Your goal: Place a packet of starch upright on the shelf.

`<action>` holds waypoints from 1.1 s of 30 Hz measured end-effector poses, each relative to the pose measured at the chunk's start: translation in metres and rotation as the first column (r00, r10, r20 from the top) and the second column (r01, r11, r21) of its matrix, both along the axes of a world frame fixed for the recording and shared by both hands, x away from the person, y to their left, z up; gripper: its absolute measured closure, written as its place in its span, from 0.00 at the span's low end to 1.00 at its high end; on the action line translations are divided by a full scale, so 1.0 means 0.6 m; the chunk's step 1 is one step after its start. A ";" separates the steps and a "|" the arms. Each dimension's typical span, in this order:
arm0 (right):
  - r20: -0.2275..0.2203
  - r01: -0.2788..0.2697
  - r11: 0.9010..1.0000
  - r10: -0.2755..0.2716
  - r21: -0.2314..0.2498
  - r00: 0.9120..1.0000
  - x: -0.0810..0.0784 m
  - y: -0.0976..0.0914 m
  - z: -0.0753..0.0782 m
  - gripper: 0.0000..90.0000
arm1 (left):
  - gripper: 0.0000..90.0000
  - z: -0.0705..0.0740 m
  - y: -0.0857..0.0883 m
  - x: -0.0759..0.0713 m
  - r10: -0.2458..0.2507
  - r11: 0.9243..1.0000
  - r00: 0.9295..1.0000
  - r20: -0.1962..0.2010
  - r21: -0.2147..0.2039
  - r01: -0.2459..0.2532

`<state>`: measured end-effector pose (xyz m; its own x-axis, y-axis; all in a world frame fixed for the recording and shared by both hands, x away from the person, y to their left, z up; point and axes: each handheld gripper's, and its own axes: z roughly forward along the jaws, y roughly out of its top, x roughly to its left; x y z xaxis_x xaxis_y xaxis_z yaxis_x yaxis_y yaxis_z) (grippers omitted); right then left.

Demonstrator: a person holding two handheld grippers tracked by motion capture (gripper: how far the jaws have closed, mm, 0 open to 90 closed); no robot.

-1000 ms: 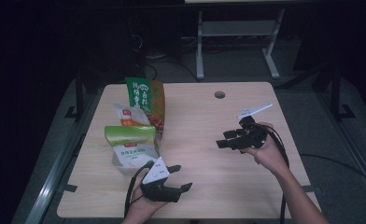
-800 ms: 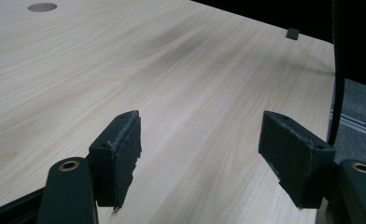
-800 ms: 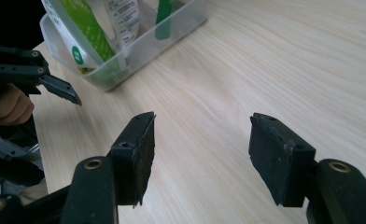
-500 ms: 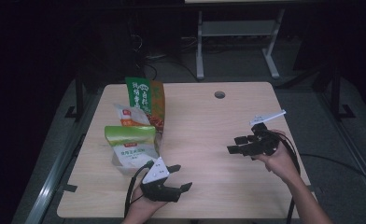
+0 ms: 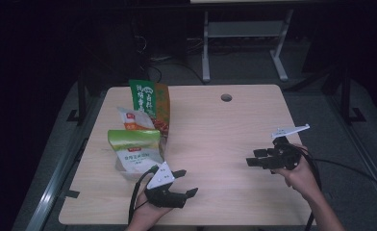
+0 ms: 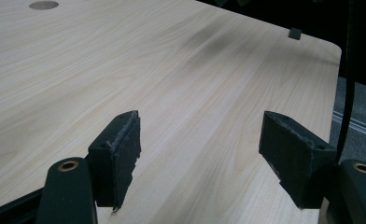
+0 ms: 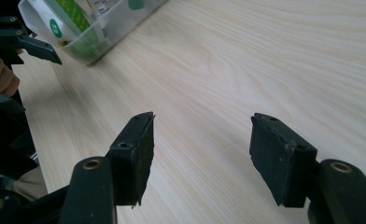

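One wooden table (image 5: pixel 215 144) carries everything, with one round hole (image 5: pixel 226 97) near its far edge. At its left side stands one clear plastic tub (image 7: pixel 97 35) packed with three snack bags: a tall green-and-orange bag (image 5: pixel 150 103) at the back, a white bag (image 5: pixel 133 120) in the middle, and a green-topped bag (image 5: pixel 134 149) nearest the person. Two grippers are over the table. The left gripper (image 5: pixel 186 182) sits just beside the tub at the near edge, jaws spread with nothing between. The right gripper (image 5: pixel 255 159) is well apart at the right side, jaws likewise spread and empty.
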<state>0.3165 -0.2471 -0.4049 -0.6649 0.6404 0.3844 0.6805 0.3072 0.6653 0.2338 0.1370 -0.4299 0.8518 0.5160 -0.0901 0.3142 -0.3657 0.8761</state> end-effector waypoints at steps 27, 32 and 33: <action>-0.023 0.069 0.997 -0.068 0.019 0.997 -0.068 -0.066 -0.053 0.41 | 0.31 -0.003 -0.002 0.000 -0.004 1.000 1.000 -0.004 0.013 0.004; -0.025 0.078 0.997 -0.078 0.019 0.997 -0.084 -0.071 -0.060 0.41 | 0.31 -0.004 -0.002 -0.001 -0.002 1.000 1.000 -0.004 0.015 0.002; -0.019 0.078 0.997 -0.077 0.024 0.997 -0.088 -0.072 -0.062 0.41 | 0.31 -0.004 -0.002 -0.001 -0.001 1.000 1.000 -0.004 0.013 0.001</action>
<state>0.2640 -0.2904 -0.4419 -0.6065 0.6800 0.4119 0.7135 0.2371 0.6593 0.2335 0.1360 -0.4321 0.8521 0.5161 -0.0870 0.3175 -0.3775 0.8699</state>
